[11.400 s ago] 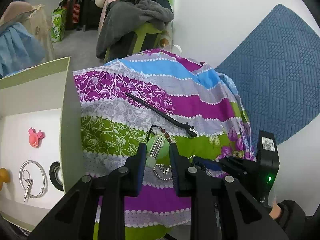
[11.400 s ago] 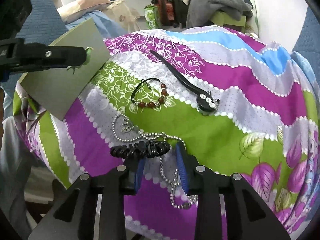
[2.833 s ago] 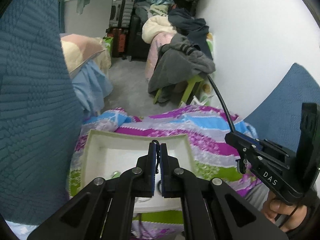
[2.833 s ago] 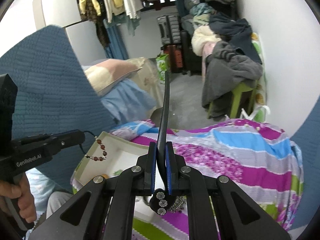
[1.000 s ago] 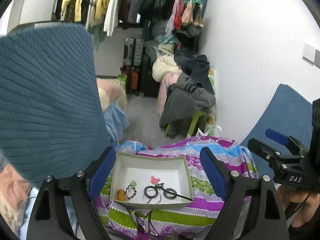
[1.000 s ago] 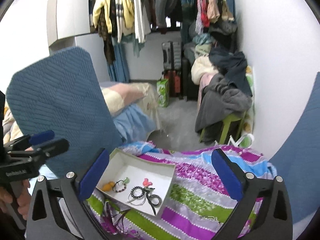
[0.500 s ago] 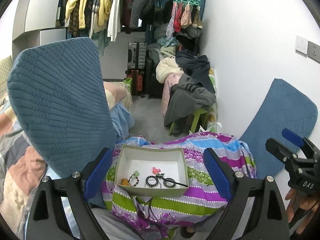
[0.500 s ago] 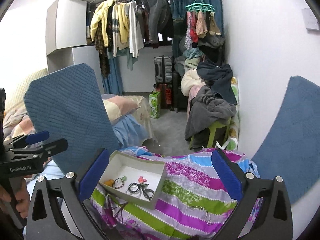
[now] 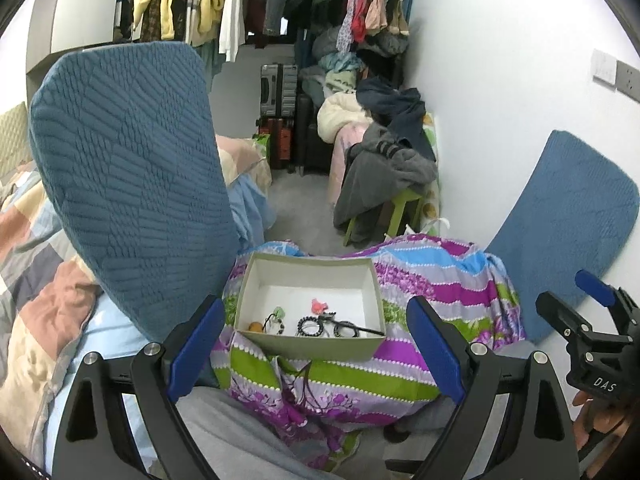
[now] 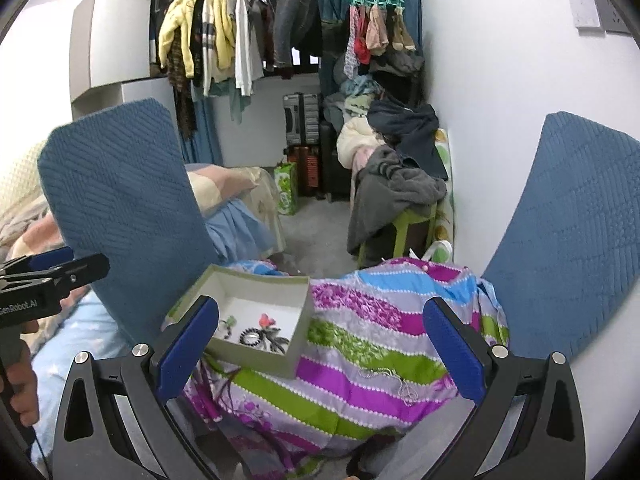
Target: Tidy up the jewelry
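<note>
1. Two blue quilted panels (image 9: 128, 184) are seen flanking the scene, one to the left and one against the white wall on the right (image 10: 568, 232).
2. A floral striped cloth (image 9: 432, 292) (purple, green, blue, grey bands) is draped over the work surface between them.
3. A clothes rail with hung garments (image 10: 216, 40) and a heap of clothing on a green stool (image 9: 384, 168) are visible at the back, well apart from the work area.
4. The left gripper (image 9: 316, 344) is held high and back from the cloth; its blue-padded fingers (image 9: 196, 344) are spread wide apart, nothing between them. It also appears at the left edge of the right wrist view, gripped by a hand (image 10: 20, 380).
5. The right gripper (image 10: 318, 348) is likewise raised, fingers (image 10: 450, 352) wide apart and empty. It is seen at the right edge of the left wrist view, where a hand (image 9: 600, 420) is partly visible below it.
6. An open white box (image 9: 376, 280) sits on the cloth toward its left side.
7. The jewelry is gathered along the near part of the box floor: a black hair stick (image 9: 360, 328), black coil hair ties (image 9: 310, 326), a beaded bracelet (image 9: 276, 326), a pink clip (image 9: 319, 305), a green clip (image 9: 280, 312) and an orange piece (image 9: 255, 326) (small, detail unclear).
8. A silver chain necklace (image 10: 400, 384) is left lying on the cloth outside the box, toward the right, in the right wrist view.
</note>
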